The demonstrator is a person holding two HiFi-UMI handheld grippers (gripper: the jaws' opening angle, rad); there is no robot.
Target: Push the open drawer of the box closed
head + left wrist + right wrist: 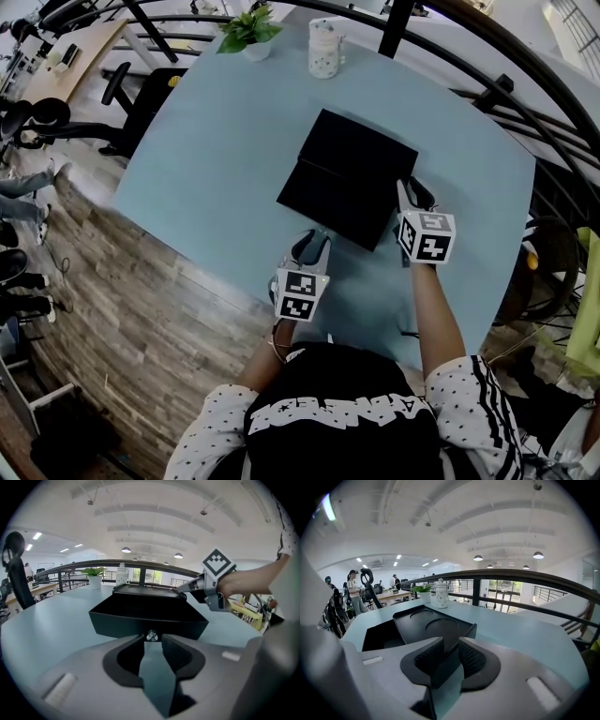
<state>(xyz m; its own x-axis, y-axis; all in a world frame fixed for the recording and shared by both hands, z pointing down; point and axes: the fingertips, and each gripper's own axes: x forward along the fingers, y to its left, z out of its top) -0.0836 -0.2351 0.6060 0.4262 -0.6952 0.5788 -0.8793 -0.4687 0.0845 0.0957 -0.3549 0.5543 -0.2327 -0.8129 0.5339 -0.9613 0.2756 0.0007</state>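
A black box [367, 155] lies mid-table with its drawer [323, 202] pulled out toward me. In the left gripper view the drawer front [140, 623] fills the middle, its small metal knob [151, 635] right at the tips of my left gripper [152, 640], which is open with the knob not pinched. In the head view this left gripper [314, 244] sits just before the drawer. My right gripper [409, 194] is at the box's near right corner; its pads [425, 658] straddle that box corner [466, 632] and look shut on it.
The round light-blue table [216, 141] carries a potted plant [249, 30] and a white patterned jar [324, 49] at its far edge. A dark curved railing [487, 84] runs behind. Office chairs [131, 94] stand to the left, wooden floor below.
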